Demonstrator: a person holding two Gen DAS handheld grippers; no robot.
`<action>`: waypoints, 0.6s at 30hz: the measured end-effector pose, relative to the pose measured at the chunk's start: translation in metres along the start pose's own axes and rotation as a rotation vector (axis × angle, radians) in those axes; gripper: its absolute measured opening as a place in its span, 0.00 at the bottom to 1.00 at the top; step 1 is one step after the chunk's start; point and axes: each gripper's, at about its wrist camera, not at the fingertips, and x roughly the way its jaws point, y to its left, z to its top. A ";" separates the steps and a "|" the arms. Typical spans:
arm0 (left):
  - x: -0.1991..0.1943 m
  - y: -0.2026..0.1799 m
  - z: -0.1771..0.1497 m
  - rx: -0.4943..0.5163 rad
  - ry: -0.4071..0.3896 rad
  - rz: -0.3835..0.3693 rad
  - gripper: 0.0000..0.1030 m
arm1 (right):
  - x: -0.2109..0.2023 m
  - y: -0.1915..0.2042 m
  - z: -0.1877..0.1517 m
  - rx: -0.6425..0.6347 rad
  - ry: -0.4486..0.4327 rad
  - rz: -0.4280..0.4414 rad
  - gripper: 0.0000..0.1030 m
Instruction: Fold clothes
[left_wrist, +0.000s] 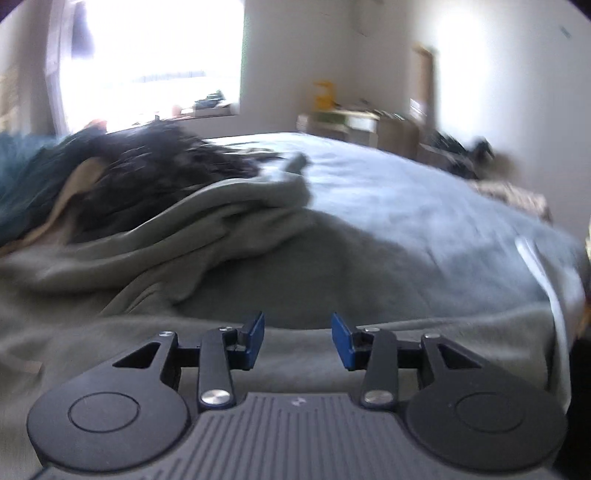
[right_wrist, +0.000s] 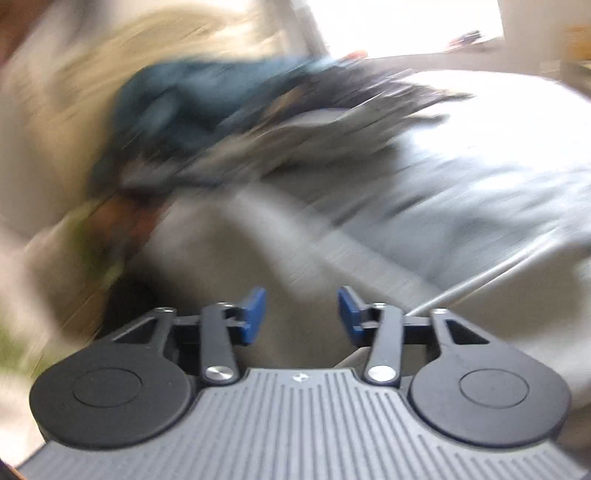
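So the bed (left_wrist: 424, 206) took up most of the room, covered in a soft pale blue-grey sheet, rounded off toward the far side. Sprawled over its near half was a big grey-green garment (left_wrist: 207, 236), thick fleecy stuff like a sweatshirt, bunched into heavy rolled folds on the left and lying flatter right under the grippers. A thin white cord (left_wrist: 532, 258) ran along the fabric at the right edge.

Behind that, on the far left, sat a heap of other clothes: a dark black piece (left_wrist: 155, 166) with a rough, streaky texture, a teal one (left_wrist: 18, 173) that looked fuzzy, and a strip of tan cloth (left_wrist: 77, 188) tucked between them. The right camera was badly smeared, but the teal garment (right_wrist: 166, 107) and the dark one (right_wrist: 369, 92) showed there too, plus something rust-orange I couldn't make out.

Far right was a low cluttered table (left_wrist: 351, 122) against a white wall, and a bright window (left_wrist: 155, 55) at the back.

The left gripper (left_wrist: 298, 339) hovered just over the grey-green fabric, its blue pads (left_wrist: 255, 339) parted partway with nothing between them. The right gripper (right_wrist: 302, 317) was the same deal, blue pads (right_wrist: 255, 314) spread apart, gap empty, over the pale cloth.
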 end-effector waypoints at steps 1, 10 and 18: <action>0.004 -0.007 0.002 0.041 0.008 -0.014 0.41 | 0.005 -0.013 0.009 0.034 -0.008 -0.077 0.50; 0.053 -0.050 0.006 0.293 0.120 -0.156 0.51 | 0.067 -0.089 0.010 0.229 0.170 -0.411 0.56; 0.062 -0.059 0.003 0.329 0.146 -0.155 0.51 | 0.018 -0.091 -0.008 0.265 0.005 -0.412 0.05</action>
